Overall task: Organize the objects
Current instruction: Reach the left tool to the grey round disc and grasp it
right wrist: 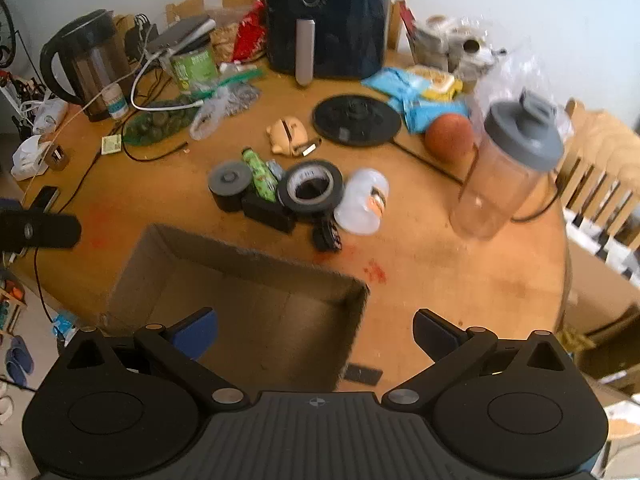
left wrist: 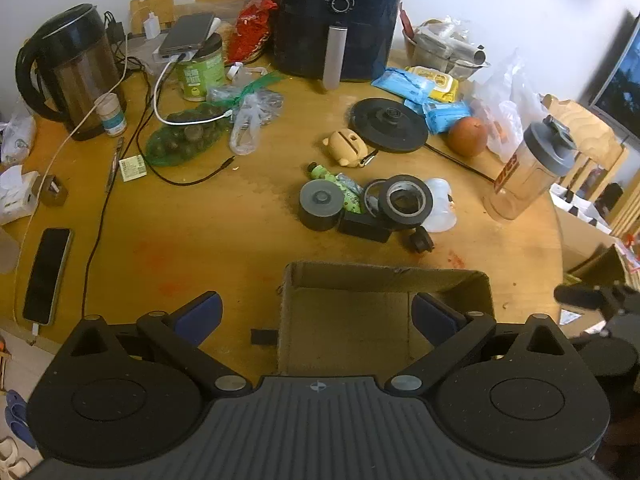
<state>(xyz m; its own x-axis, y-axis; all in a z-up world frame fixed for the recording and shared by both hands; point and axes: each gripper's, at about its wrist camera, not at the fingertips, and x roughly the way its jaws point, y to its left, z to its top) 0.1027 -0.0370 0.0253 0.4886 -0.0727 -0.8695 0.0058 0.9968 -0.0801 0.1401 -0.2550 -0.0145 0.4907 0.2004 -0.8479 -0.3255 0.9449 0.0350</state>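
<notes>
An open, empty cardboard box [left wrist: 384,280] sits at the table's near edge; it also shows in the right wrist view [right wrist: 256,264]. Beyond it lies a cluster: a grey-topped black roll [left wrist: 321,204], a black tape roll [left wrist: 405,200], a green bottle [left wrist: 334,180], a black block [left wrist: 366,226], a clear plastic cup [left wrist: 440,204] and a small black part [left wrist: 421,240]. The same tape roll [right wrist: 311,186] and cup [right wrist: 362,202] show in the right wrist view. My left gripper [left wrist: 316,318] is open and empty over the box's left wall. My right gripper [right wrist: 316,330] is open and empty over the box's right corner.
On the round wooden table [left wrist: 200,220] stand a black air fryer [left wrist: 340,20], a kettle [left wrist: 72,68], its base [left wrist: 388,124], a shaker bottle [left wrist: 528,168], an orange [left wrist: 466,136], a tan toy [left wrist: 346,146], a phone [left wrist: 46,276], cables and bags.
</notes>
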